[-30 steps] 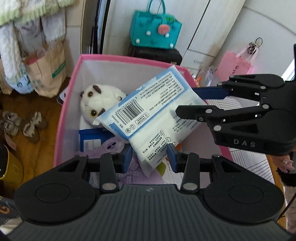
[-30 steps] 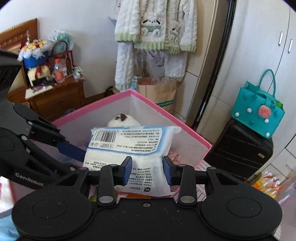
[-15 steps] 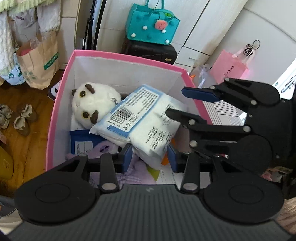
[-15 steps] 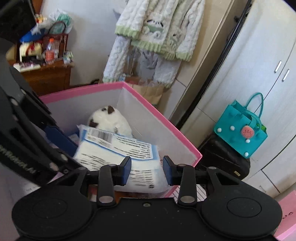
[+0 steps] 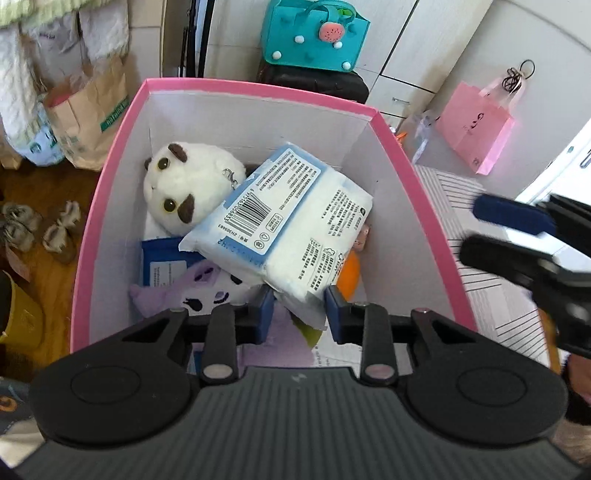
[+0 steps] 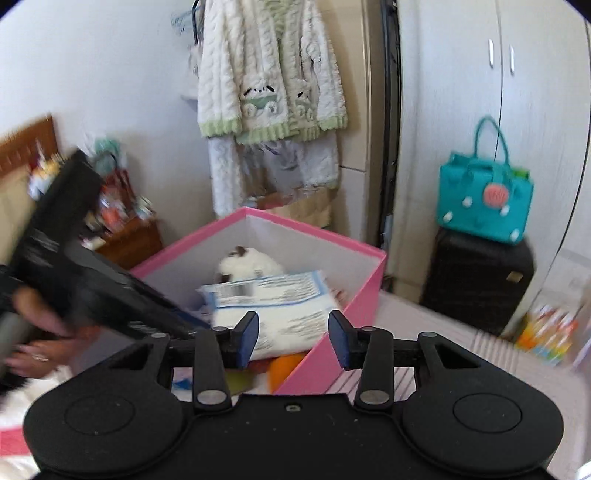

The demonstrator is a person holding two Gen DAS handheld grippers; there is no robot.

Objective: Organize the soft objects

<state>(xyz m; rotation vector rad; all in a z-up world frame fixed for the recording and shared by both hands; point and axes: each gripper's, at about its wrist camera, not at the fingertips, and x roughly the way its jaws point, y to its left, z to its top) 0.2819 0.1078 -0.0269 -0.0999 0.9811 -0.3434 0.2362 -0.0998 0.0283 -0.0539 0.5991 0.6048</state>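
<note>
A pink-rimmed box (image 5: 110, 184) holds a white plush with brown patches (image 5: 184, 184), a purple plush (image 5: 192, 291), a blue pack (image 5: 162, 262) and something orange (image 5: 351, 273). A white and blue tissue pack (image 5: 295, 229) lies slanted on top of them. My left gripper (image 5: 299, 314) is shut on the pack's near corner flap. My right gripper (image 6: 293, 339) stands outside the box's right wall, blurred, its jaws opening with nothing between them. The left wrist view shows my right gripper (image 5: 495, 236) at the right edge. The tissue pack (image 6: 280, 295) lies beyond its fingertips.
A teal handbag (image 5: 317, 33) sits on a black suitcase (image 5: 314, 85) behind the box. A pink bag (image 5: 476, 129) stands at the right, a paper bag (image 5: 92, 114) and slippers (image 5: 40, 229) at the left. A fleece cardigan (image 6: 269, 74) hangs on the wall.
The right gripper let go of the tissue pack and drew away to the right of the box. The pack came down onto the toys in the box, the left gripper still at its corner.
</note>
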